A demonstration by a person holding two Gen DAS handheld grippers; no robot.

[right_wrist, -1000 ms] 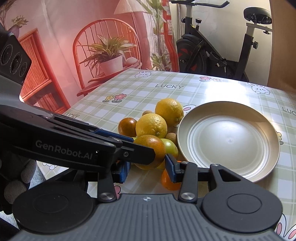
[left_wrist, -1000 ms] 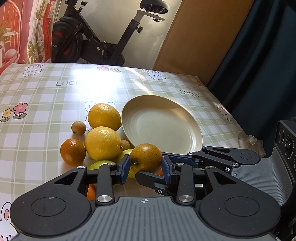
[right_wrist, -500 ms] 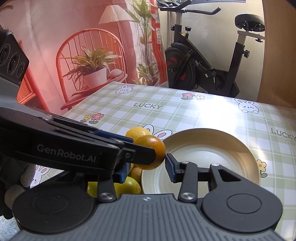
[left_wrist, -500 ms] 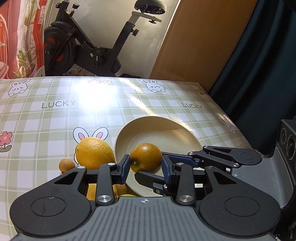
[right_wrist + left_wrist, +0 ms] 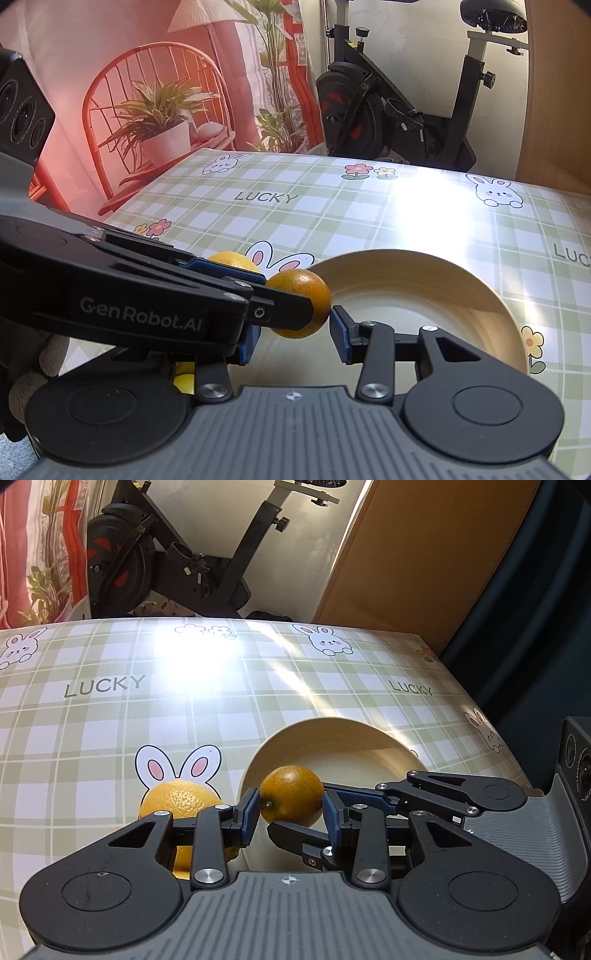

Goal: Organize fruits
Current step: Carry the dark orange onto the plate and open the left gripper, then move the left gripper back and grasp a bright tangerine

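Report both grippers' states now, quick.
Left gripper: shut on the orange, held above the plate.
Right gripper: open, holding nothing; its pads stand apart beside the orange.

Two orange fruits show: one orange (image 5: pixel 291 795) near the middle and a yellower one (image 5: pixel 177 800) to its left. One cream plate (image 5: pixel 332 738) lies right, and one exercise bike (image 5: pixel 184 554) stands far.
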